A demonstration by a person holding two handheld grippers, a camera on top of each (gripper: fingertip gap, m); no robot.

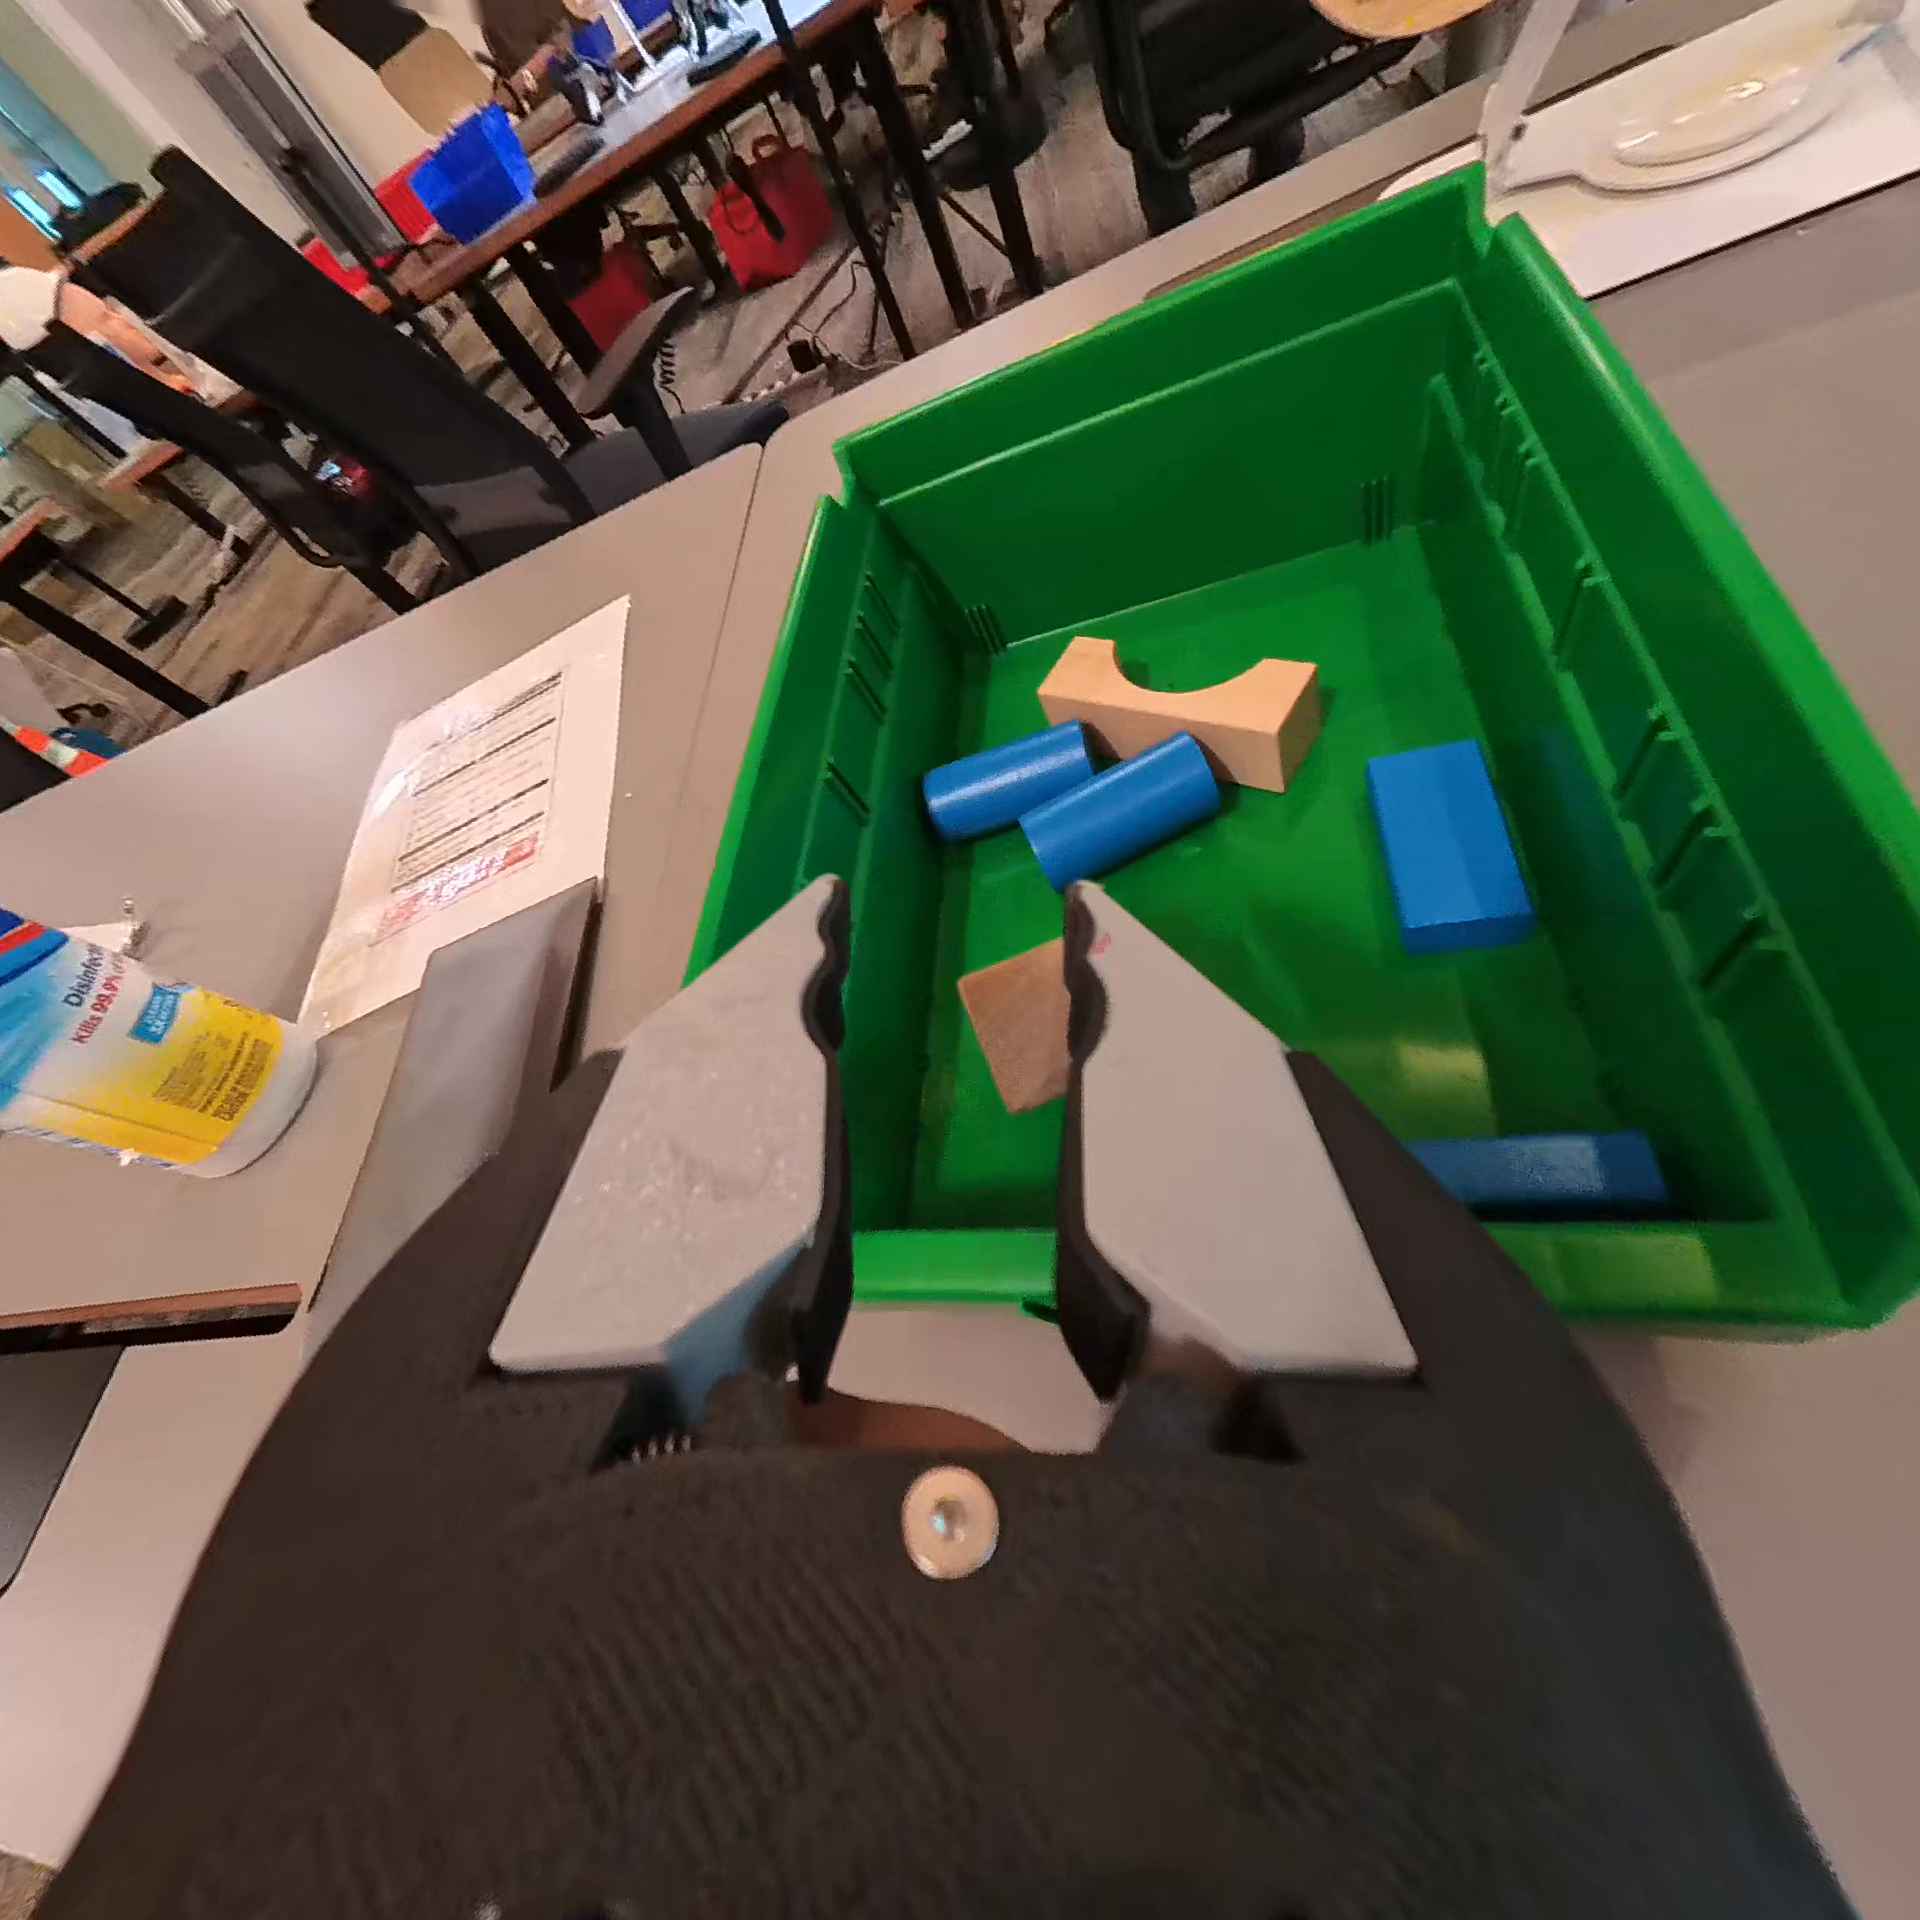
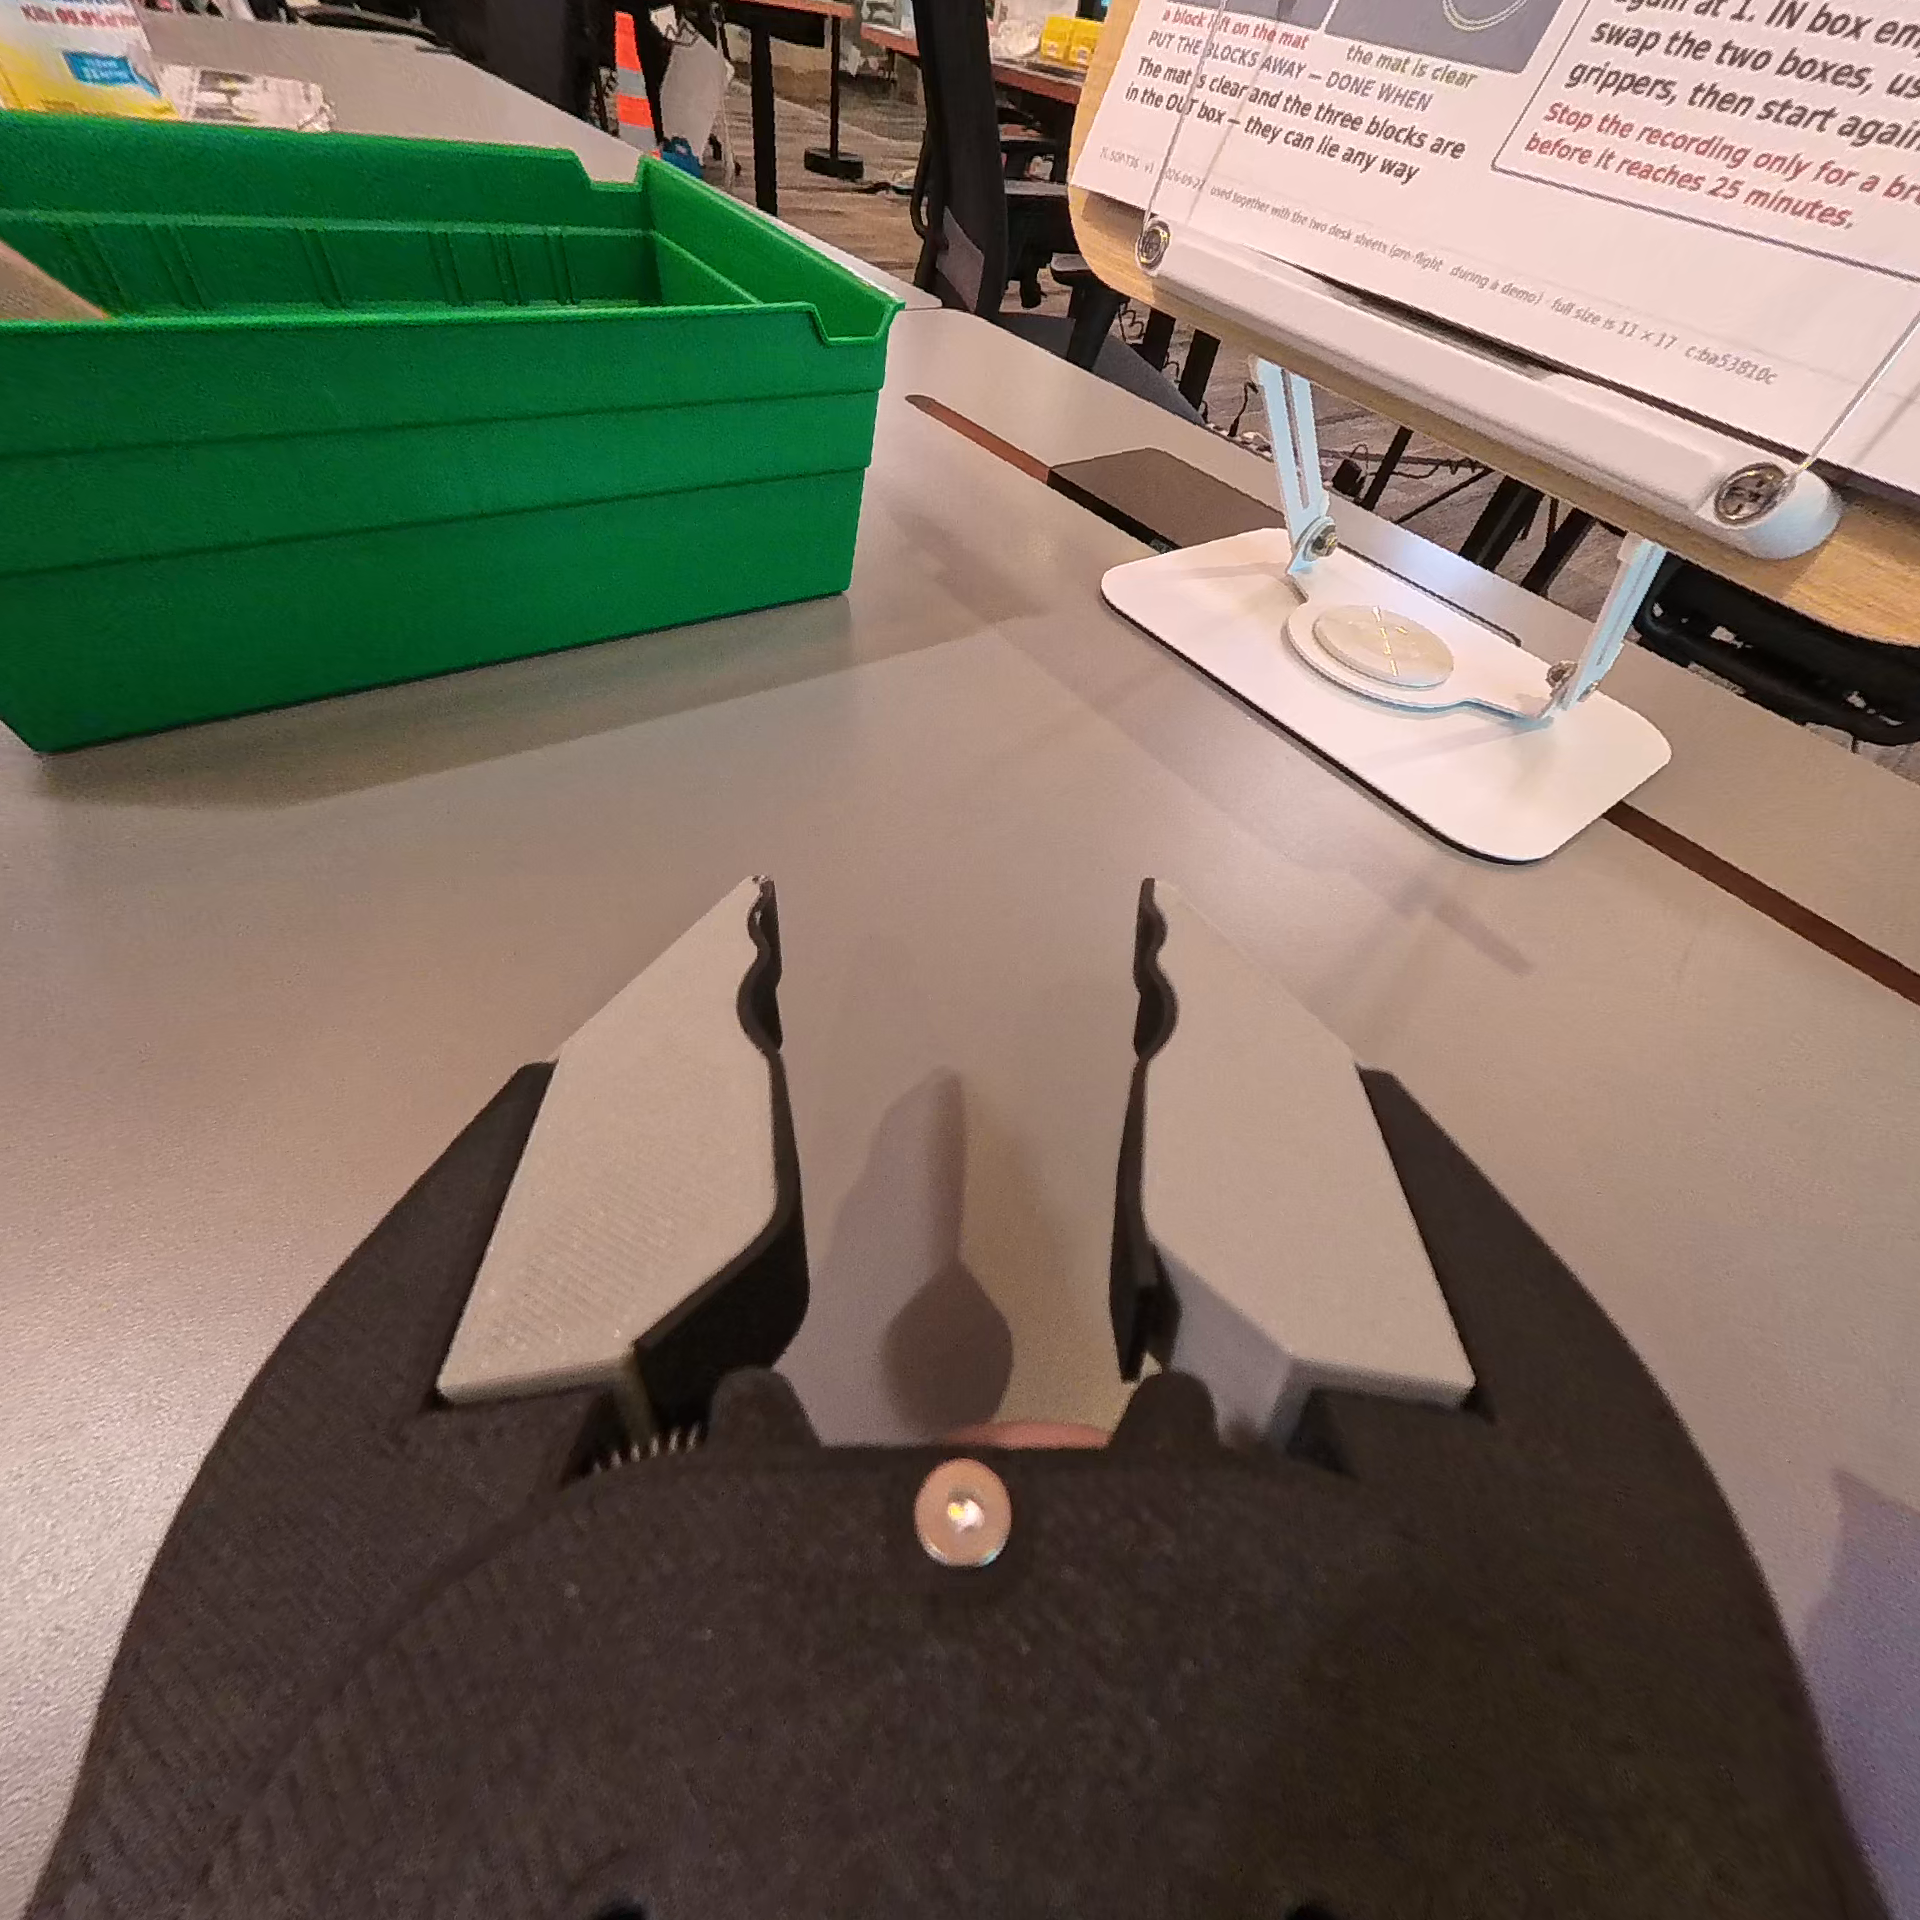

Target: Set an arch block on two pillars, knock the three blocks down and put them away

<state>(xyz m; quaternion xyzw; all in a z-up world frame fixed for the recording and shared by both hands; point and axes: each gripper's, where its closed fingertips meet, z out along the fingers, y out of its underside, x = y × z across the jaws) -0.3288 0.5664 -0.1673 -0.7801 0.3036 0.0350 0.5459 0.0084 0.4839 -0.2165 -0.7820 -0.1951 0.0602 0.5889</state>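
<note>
A smooth grey table (image 1: 540, 644) with a matte top carries everything here. On it sits a green bin (image 1: 1714, 665) of glossy moulded plastic, rectangular, with ribbed inner walls and a stepped rim; in the right wrist view the same bin (image 2: 436, 499) stands far left, seen from its side.

To the far right in that view is a white document stand (image 2: 1455, 748) with a flat rounded base and hinged metal struts, holding a printed sheet on a pale wooden board.

The left gripper (image 1: 951, 914) hangs over the near left corner of the bin, its grey textured fingers with wavy black inner edges set apart and holding nothing. The right gripper (image 2: 956, 904) hovers low over bare table, jaws likewise apart and empty.

On the table left of the bin lie a laminated sheet (image 1: 468, 810) and, nearer, a cylindrical wipes canister (image 1: 135, 1070) on its side.

Inside the bin, toward the far end, lies the arch block (image 1: 1195, 717), bare pale wood with a curved notch facing up. Just in front of it lie two blue cylinder pillars (image 1: 1117, 810) (image 1: 1003, 779), painted and smooth, side by side, apparently touching the arch. A flat blue rectangular block (image 1: 1444, 842) lies to the right, another blue block (image 1: 1538, 1169) at the near wall, and a tan wooden piece (image 1: 1013, 1039) is partly hidden behind the left gripper's right finger.
</note>
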